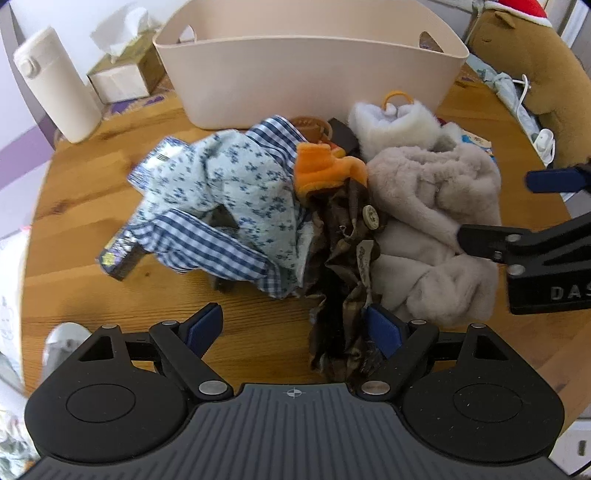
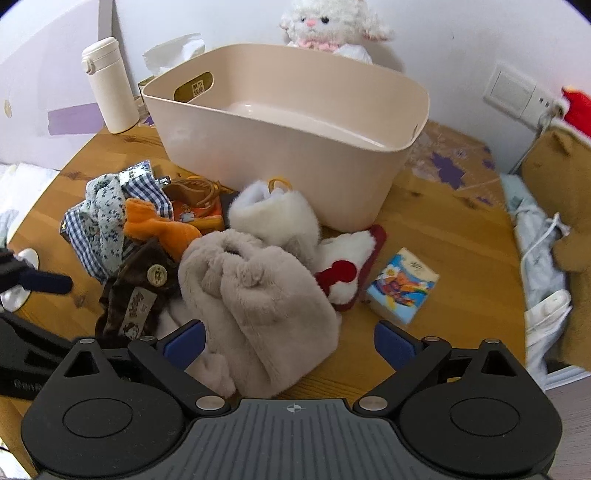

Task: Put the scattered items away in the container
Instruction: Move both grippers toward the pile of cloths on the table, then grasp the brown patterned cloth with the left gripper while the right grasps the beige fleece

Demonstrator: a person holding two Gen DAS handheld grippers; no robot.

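A beige plastic tub (image 1: 310,70) (image 2: 284,144) stands empty at the back of the wooden table. In front of it lies a pile: a blue checked and floral cloth (image 1: 218,199) (image 2: 103,221), an orange fleece piece (image 1: 325,170) (image 2: 159,225), a brown garment with a button (image 1: 347,258) (image 2: 136,291), a grey furry item (image 1: 436,229) (image 2: 255,295), a white furry item (image 1: 395,122) (image 2: 277,218), and a red-and-white furry piece (image 2: 347,269). My left gripper (image 1: 295,332) is open, its right finger touching the brown garment. My right gripper (image 2: 288,343) is open around the grey furry item's near end.
A white flask (image 1: 55,81) (image 2: 110,85) and a tissue box (image 1: 122,66) stand left of the tub. A small colourful tissue pack (image 2: 402,284) lies right of the pile. A white plush lamb (image 2: 328,26) sits behind the tub. A brown plush (image 1: 535,62) lies at the right.
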